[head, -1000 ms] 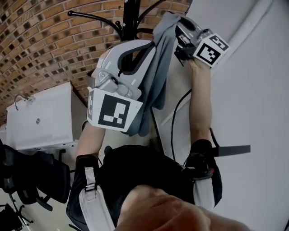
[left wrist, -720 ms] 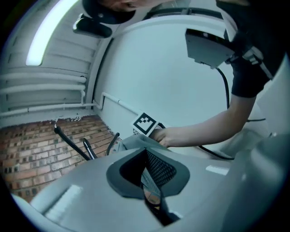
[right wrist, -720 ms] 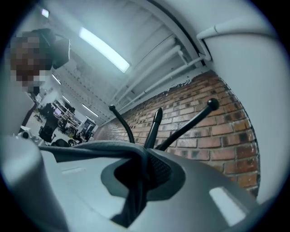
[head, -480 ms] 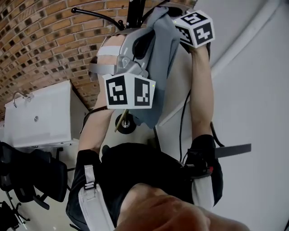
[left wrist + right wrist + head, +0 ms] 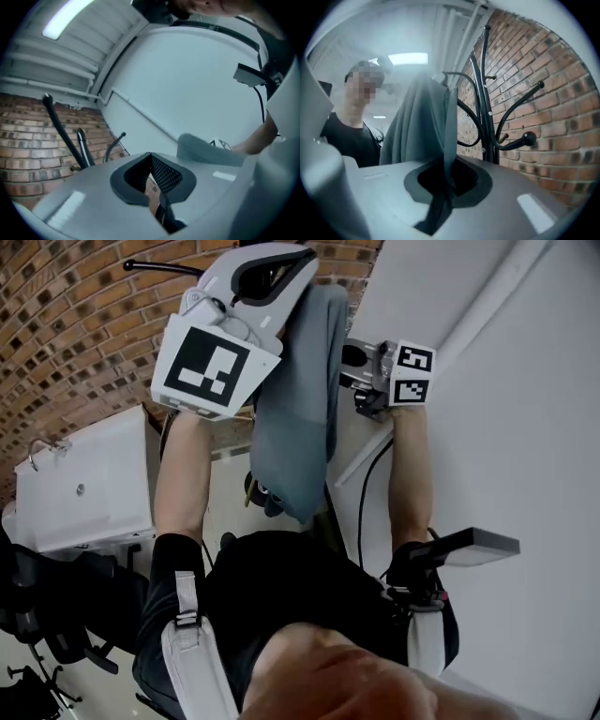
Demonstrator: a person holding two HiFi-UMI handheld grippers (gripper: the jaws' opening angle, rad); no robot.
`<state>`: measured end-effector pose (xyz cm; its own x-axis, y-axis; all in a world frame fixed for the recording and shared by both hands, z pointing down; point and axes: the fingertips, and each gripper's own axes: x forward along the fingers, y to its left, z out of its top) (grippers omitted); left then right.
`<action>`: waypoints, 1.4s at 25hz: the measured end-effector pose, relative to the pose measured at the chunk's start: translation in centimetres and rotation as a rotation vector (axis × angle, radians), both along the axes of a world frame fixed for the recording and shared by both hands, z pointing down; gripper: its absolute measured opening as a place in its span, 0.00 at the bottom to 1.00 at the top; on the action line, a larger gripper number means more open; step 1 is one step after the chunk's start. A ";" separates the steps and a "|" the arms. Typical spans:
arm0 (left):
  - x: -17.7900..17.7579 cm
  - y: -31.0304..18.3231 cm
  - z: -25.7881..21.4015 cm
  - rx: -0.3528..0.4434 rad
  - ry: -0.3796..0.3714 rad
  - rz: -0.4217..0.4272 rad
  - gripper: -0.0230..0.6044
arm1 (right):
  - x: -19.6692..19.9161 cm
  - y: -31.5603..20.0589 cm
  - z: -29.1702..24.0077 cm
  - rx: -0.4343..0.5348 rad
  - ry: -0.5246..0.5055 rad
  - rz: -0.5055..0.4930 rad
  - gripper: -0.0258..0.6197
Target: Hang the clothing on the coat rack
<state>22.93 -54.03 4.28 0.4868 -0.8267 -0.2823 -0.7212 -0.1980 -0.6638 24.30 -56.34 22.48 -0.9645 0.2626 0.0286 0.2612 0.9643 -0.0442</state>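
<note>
A grey piece of clothing (image 5: 305, 418) hangs in a long fold in front of me. My right gripper (image 5: 349, 379) is shut on its edge; in the right gripper view the cloth (image 5: 424, 126) runs straight down into the closed jaws (image 5: 445, 176). My left gripper (image 5: 277, 261) is raised high beside the garment's top, jaws shut (image 5: 152, 180); no grey cloth shows between them, and the garment (image 5: 206, 151) lies just past its right side. The black coat rack (image 5: 485, 93) with curved knobbed hooks stands against the brick wall, close behind the clothing, with one hook (image 5: 159, 266) to the left of the left gripper.
A white cabinet (image 5: 84, 484) stands low at the left with black office chairs (image 5: 66, 615) below it. A white wall with a pipe fills the right side. A dark flat bracket (image 5: 469, 542) juts out by my right elbow. A person (image 5: 351, 136) shows behind the cloth.
The left gripper has risen and swung left above the garment. The right gripper has dropped lower and come to the cloth's right side. The clothing now hangs longer and straighter.
</note>
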 end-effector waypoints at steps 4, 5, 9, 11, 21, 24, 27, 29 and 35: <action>-0.7 -2.4 1.5 -0.058 -0.079 -0.044 0.04 | 1.9 -0.2 2.2 -0.163 -0.174 0.014 0.22; -1.1 -2.4 2.0 -0.067 -0.083 -0.067 0.04 | 2.6 -0.7 3.0 -0.204 -0.211 0.053 0.27; -2.2 -1.5 2.7 -0.061 -0.044 -0.096 0.04 | 5.6 -5.2 6.2 -0.251 -0.264 0.430 0.33; -2.5 0.1 2.9 -0.045 0.038 -0.069 0.04 | 7.6 -6.9 6.8 -0.213 -0.251 0.610 0.33; -7.2 12.1 12.4 -0.096 0.632 0.414 0.04 | 14.5 -1.0 2.0 0.029 -0.508 0.933 0.33; -8.7 13.3 15.5 -0.157 0.722 0.421 0.04 | 14.0 2.5 1.4 0.030 -0.554 0.891 0.33; -9.0 13.8 18.0 -0.233 0.703 0.410 0.04 | 12.8 5.5 1.8 0.027 -0.539 0.875 0.33; -9.4 14.2 19.1 -0.261 0.691 0.416 0.04 | 11.4 7.6 1.9 0.040 -0.518 0.873 0.33; -11.7 19.4 20.9 -0.270 0.647 0.514 0.04 | 3.1 16.4 3.4 0.144 -0.424 0.860 0.27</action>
<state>11.25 -34.59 25.16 0.6300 -0.6268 -0.4584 -0.7185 -0.6944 -0.0380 27.38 -39.98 25.86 -0.7628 -0.5165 -0.3892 -0.5690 0.8220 0.0244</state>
